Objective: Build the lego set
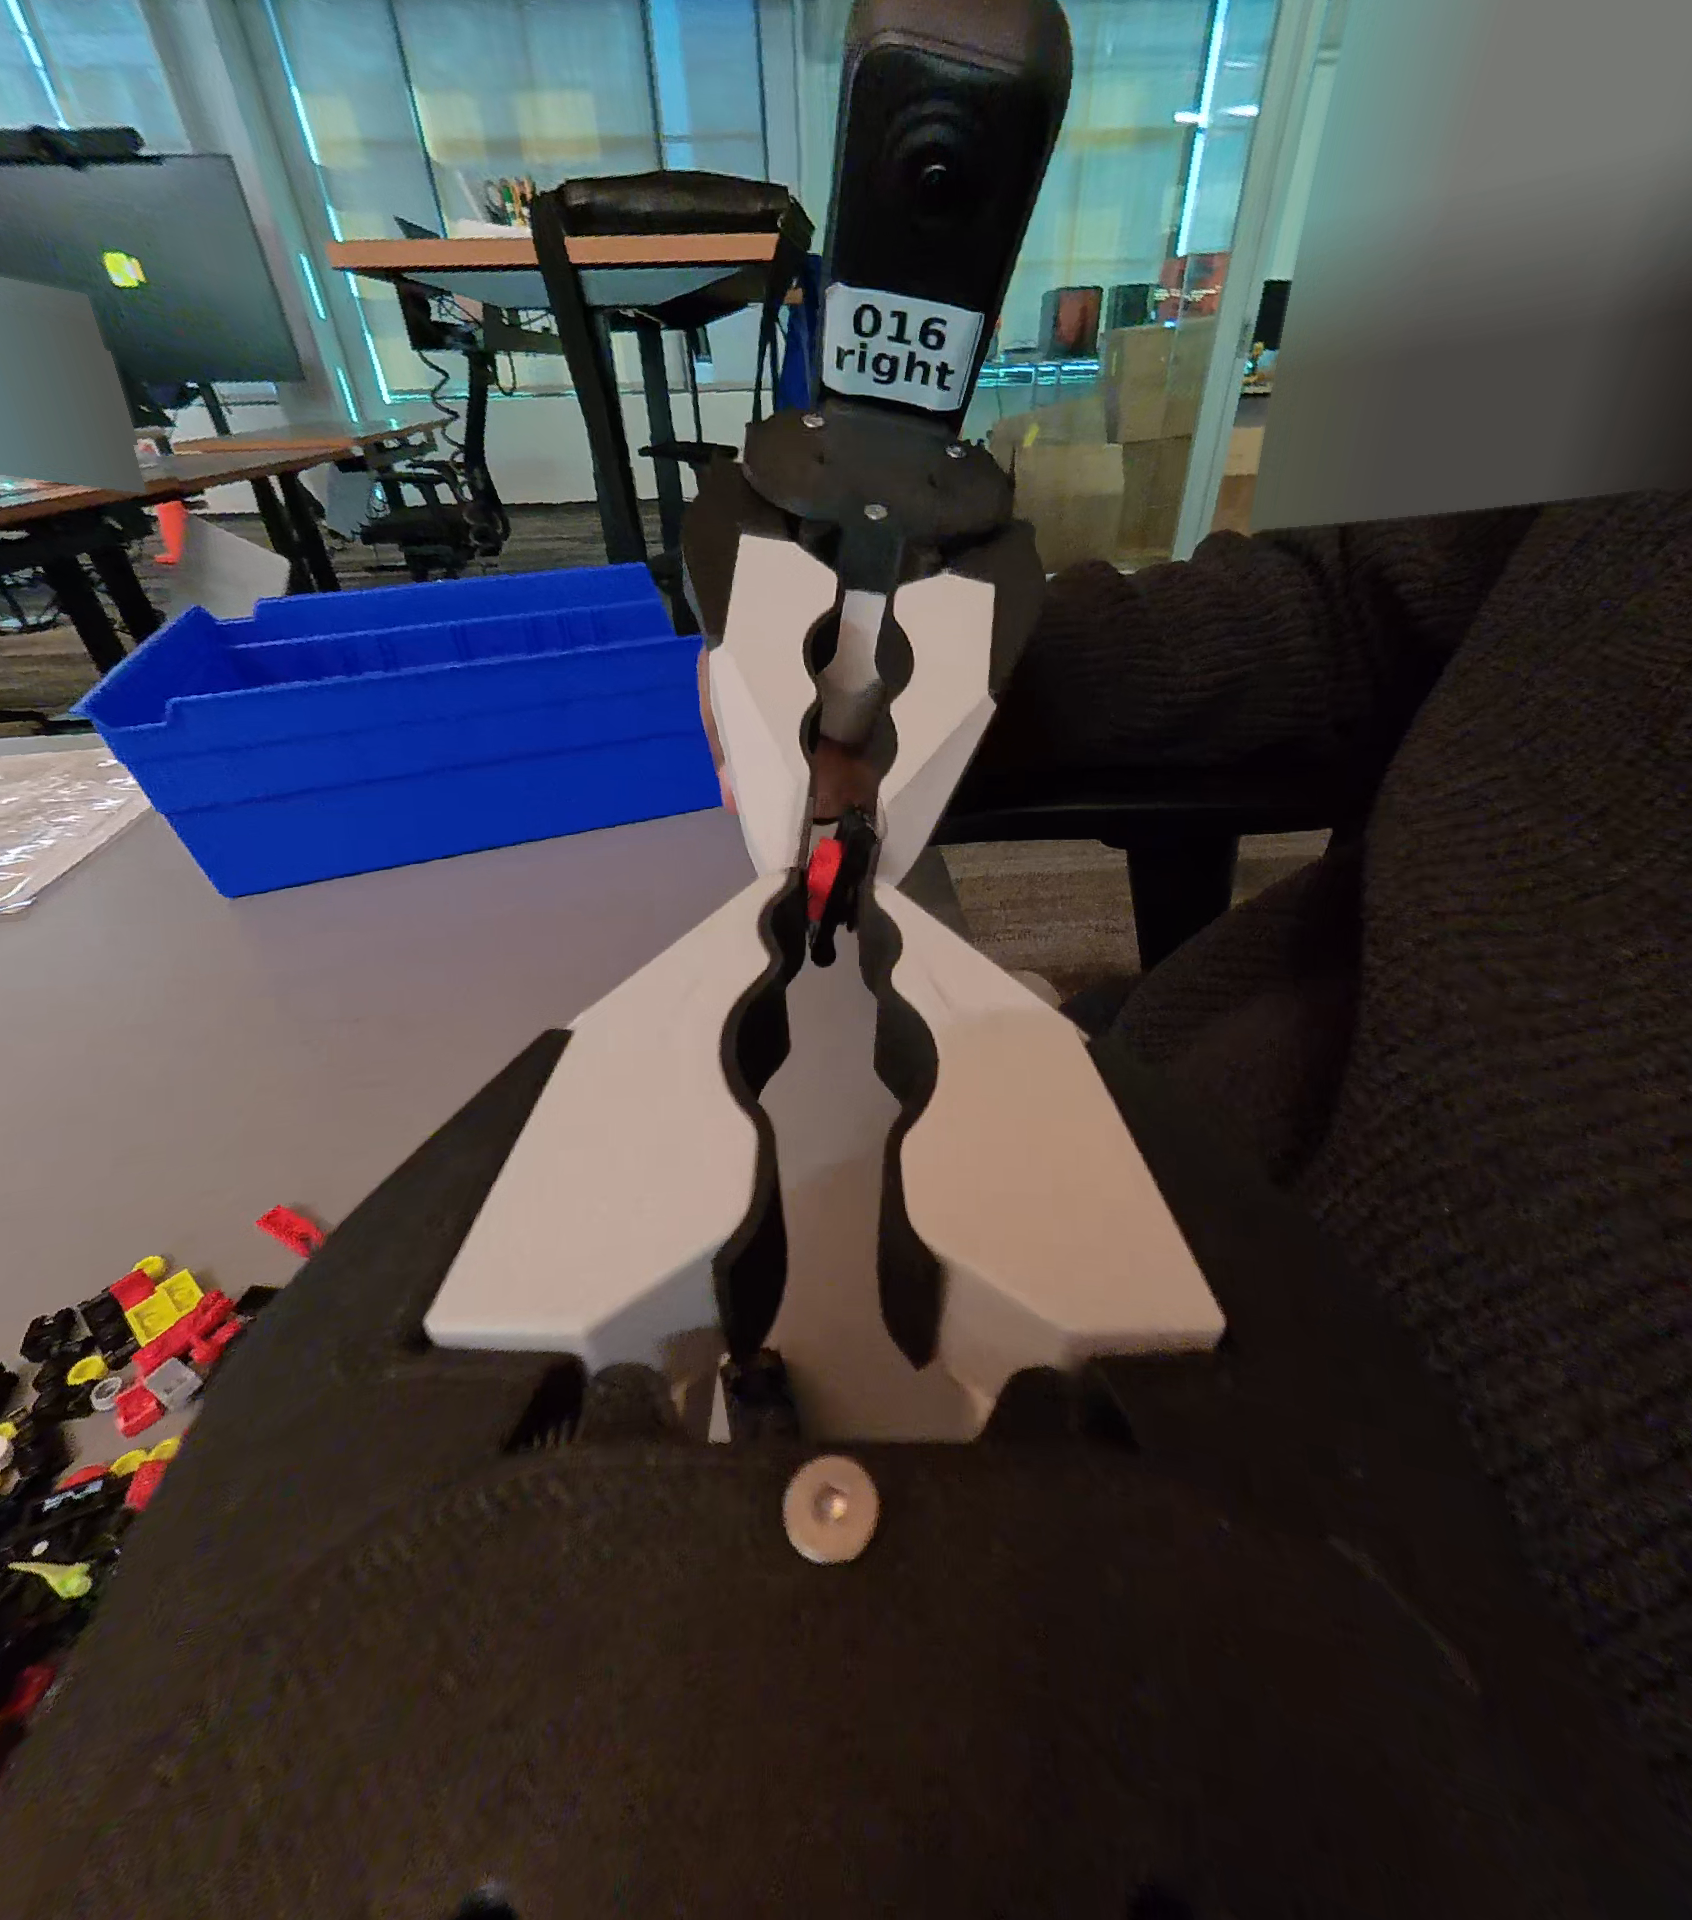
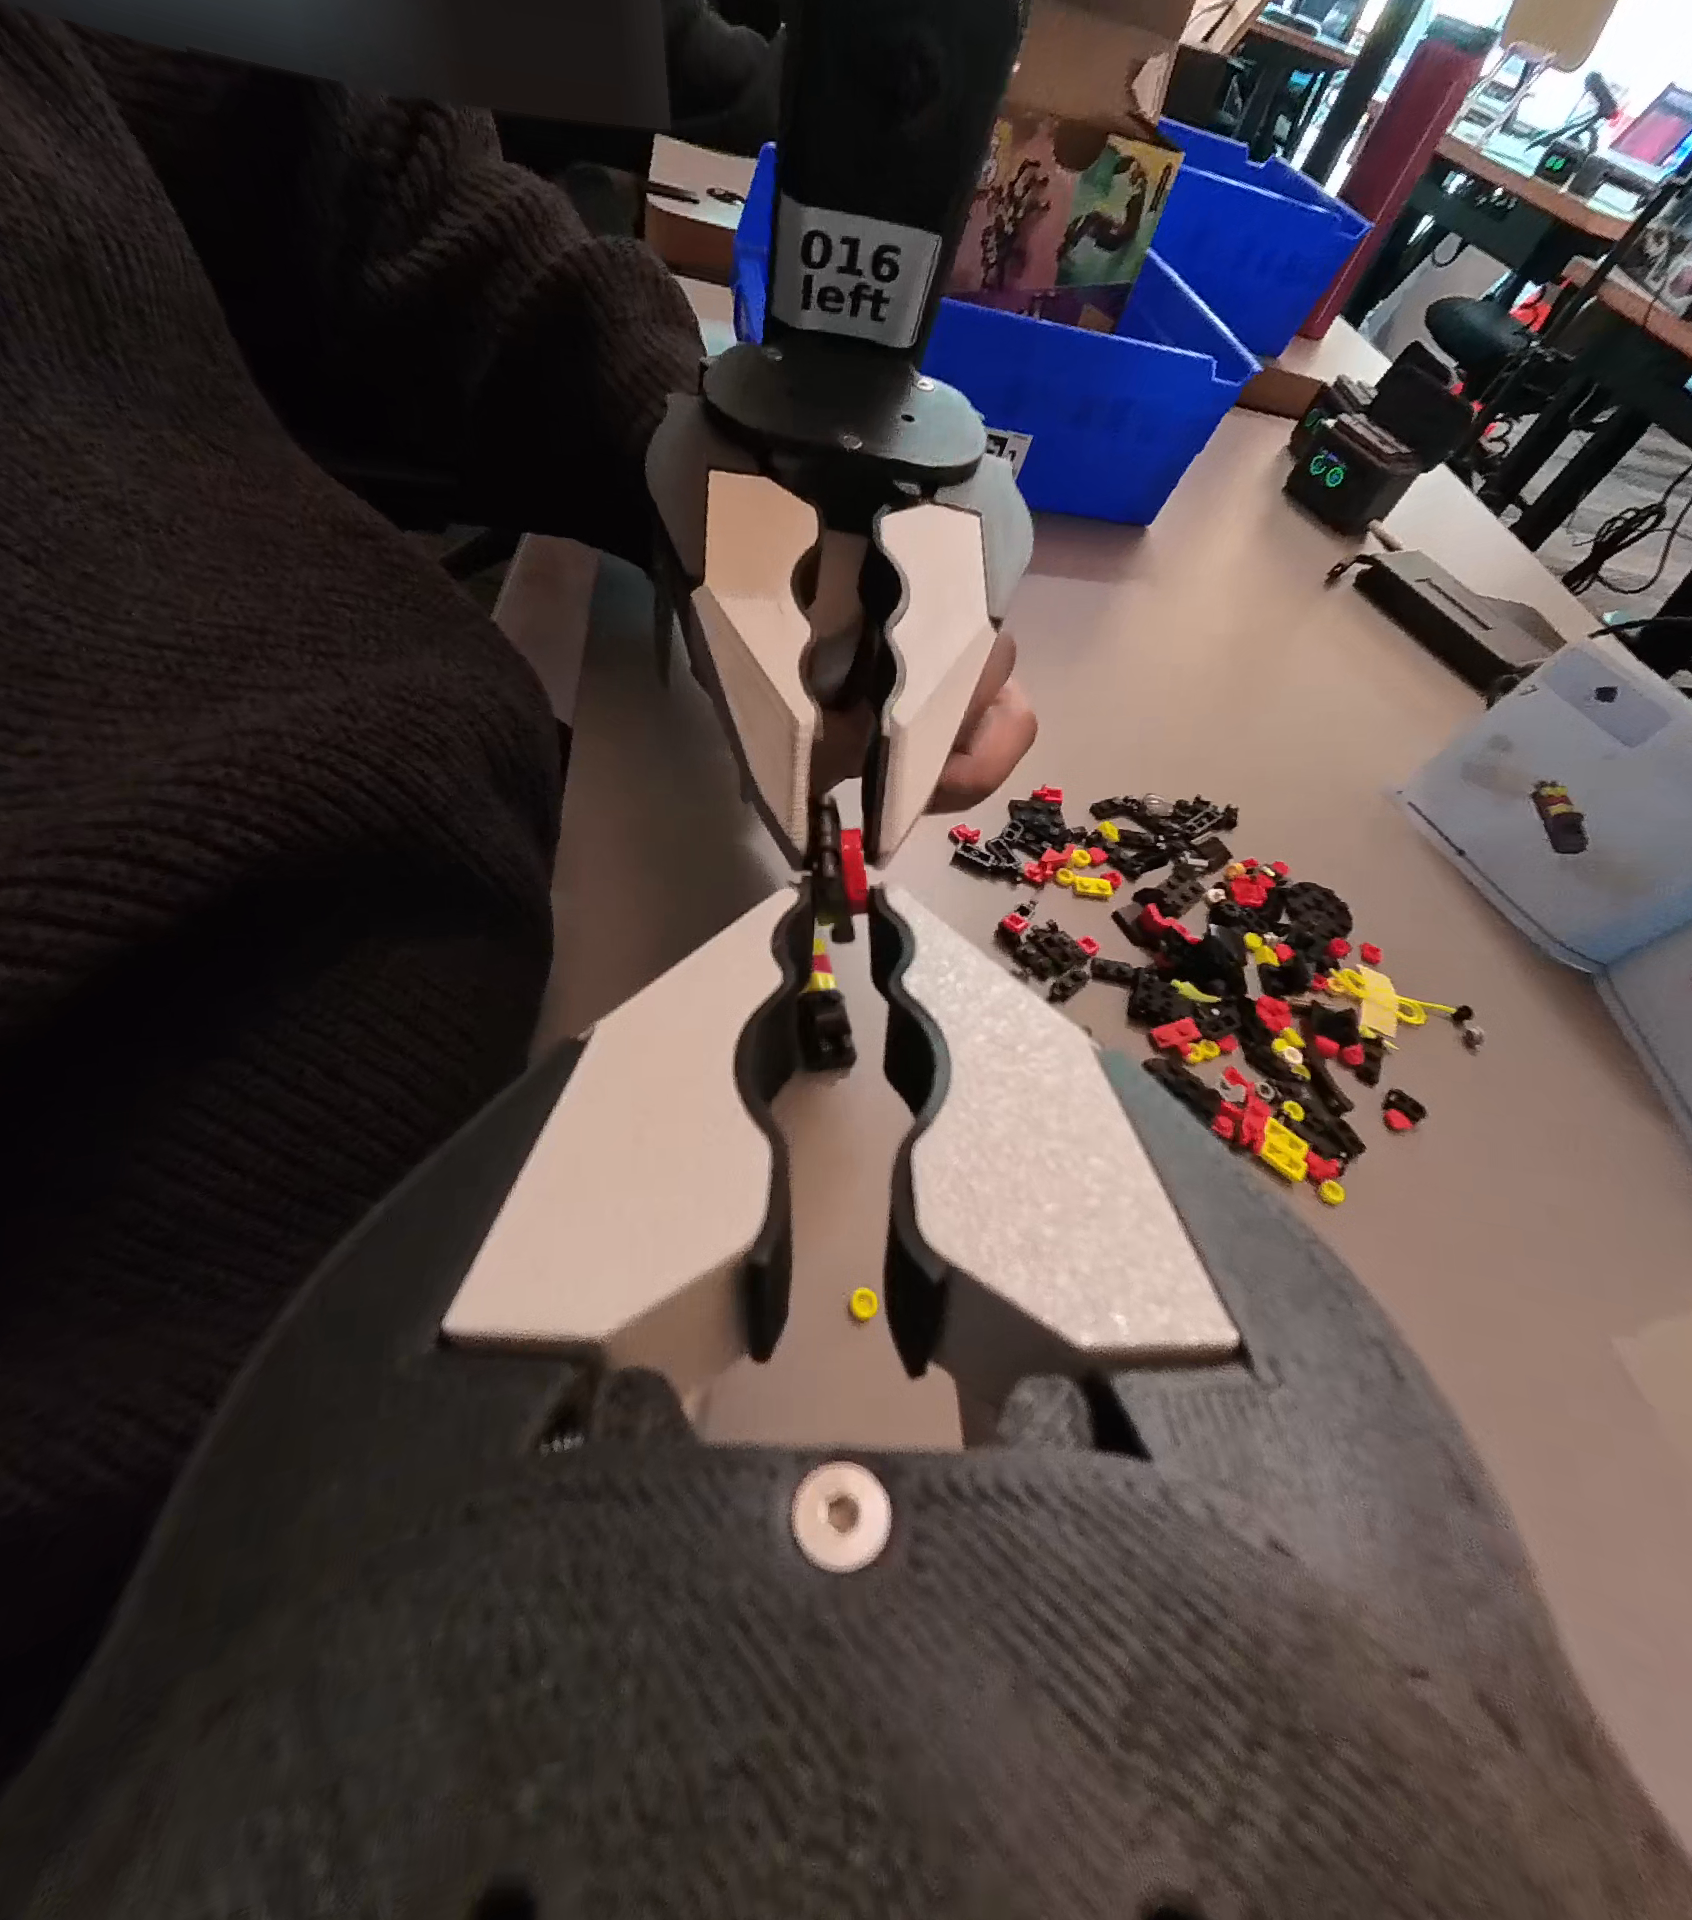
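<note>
Both hand-held grippers, left and right, pinch one small lego assembly

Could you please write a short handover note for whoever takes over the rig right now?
Left tool: tip to tip with the right one, above the table edge, closed on a small red piece.
Right tool: closed on a slim black sub-assembly with a yellow and red band.
The two parts meet at the tips; whether they are seated cannot be told.
Loose pile of black, red and yellow bricks lies on the table, instruction booklet open beyond it, blue bin behind.
Done: only that small sub-assembly. Left: most of the build.
</note>
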Demonstrator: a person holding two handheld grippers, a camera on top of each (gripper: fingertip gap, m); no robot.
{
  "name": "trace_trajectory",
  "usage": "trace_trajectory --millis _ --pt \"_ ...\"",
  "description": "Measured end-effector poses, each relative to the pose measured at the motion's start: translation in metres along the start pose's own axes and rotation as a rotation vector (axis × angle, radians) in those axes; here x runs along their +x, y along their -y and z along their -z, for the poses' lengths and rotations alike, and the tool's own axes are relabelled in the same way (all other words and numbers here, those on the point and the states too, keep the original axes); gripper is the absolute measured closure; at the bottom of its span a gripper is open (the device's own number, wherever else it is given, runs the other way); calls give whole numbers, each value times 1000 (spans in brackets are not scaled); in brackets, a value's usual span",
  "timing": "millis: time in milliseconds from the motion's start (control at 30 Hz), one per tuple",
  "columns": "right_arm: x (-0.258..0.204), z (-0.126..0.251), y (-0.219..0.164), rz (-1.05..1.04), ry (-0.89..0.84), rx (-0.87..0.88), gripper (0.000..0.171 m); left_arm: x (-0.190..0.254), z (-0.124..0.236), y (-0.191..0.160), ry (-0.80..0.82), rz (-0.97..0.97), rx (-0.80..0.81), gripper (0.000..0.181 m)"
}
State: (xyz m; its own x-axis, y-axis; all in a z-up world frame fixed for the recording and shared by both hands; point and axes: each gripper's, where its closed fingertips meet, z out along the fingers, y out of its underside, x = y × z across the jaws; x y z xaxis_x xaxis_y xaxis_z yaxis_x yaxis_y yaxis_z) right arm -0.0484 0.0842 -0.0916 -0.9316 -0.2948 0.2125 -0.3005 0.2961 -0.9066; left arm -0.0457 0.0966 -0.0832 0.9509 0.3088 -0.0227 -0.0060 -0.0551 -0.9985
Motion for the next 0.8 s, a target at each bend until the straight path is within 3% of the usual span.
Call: trace_trajectory --millis 467,800 --pt "8 7 13 -1 -52 78 154 -4 5 12 -11 58 62 176" --pt "1 8 19 -31 0 125 162 2 6 18 -38 66 94 177"
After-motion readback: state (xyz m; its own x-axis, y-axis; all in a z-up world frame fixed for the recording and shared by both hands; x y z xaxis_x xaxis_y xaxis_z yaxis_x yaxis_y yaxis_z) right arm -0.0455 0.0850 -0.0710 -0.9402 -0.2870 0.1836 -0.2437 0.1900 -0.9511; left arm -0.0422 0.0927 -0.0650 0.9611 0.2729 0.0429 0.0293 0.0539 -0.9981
